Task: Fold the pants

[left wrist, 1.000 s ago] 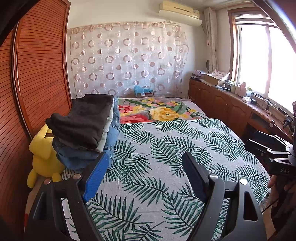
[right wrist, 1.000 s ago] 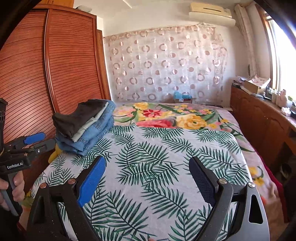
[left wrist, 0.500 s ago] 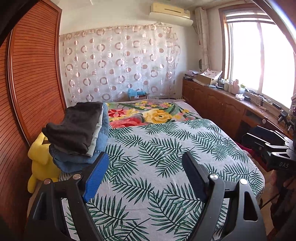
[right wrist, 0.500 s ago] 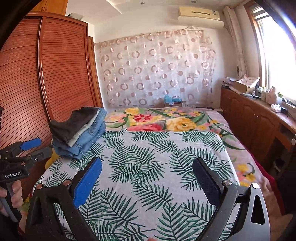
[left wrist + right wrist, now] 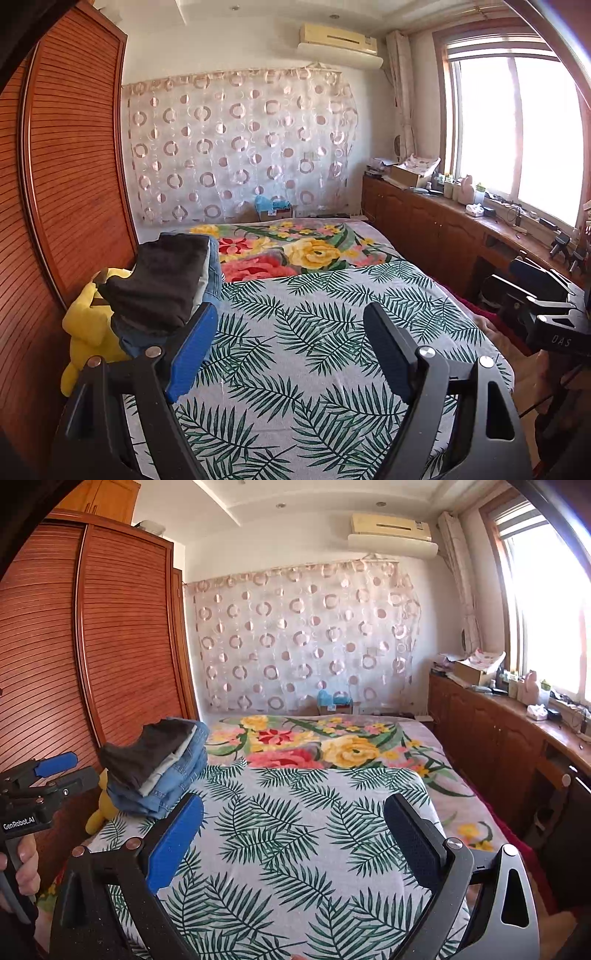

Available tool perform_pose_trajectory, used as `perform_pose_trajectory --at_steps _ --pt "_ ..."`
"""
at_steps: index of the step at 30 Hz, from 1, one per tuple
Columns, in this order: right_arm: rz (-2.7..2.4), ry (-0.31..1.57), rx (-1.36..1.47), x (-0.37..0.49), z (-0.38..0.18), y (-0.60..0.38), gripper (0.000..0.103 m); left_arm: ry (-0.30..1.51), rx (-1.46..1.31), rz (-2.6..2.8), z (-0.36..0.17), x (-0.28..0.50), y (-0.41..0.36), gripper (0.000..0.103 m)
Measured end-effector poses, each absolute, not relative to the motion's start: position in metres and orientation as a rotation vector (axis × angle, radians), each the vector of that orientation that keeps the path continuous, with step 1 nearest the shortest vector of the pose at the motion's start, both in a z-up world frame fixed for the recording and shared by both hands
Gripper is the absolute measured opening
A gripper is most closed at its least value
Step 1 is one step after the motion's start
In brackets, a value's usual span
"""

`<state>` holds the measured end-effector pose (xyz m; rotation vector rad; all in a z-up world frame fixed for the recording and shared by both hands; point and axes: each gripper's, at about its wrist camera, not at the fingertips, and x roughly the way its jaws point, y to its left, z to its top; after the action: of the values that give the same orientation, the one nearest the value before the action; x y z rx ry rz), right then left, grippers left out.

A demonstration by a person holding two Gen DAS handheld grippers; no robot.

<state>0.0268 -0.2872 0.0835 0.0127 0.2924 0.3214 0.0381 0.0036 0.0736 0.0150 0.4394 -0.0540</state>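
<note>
Pants [image 5: 162, 284] are stacked folded at the left edge of the bed [image 5: 332, 332], beside the wardrobe [image 5: 74, 166]: a dark pair on top, a pale layer under it, blue denim below. No loose garment is seen on the leaf-print cover, so folding is judged done or paused between items. The stack leans slightly, edges roughly aligned. Left gripper [image 5: 291, 347] and right gripper [image 5: 295, 834] are held above the bed, jaws wide, nothing between them.

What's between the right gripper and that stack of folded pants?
Only bare palm-leaf bedspread separates the open right gripper from the folded pants stack, seen in the right wrist view.
</note>
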Motion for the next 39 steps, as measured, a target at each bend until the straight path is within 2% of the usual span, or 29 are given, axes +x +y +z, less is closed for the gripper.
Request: perform_pose_trajectory --at_steps 39 --pt "0.324 0.269 0.007 0.032 0.075 -0.295 0.099 0.439 0.001 -0.038 0.073 0.033 0.014 0.082"
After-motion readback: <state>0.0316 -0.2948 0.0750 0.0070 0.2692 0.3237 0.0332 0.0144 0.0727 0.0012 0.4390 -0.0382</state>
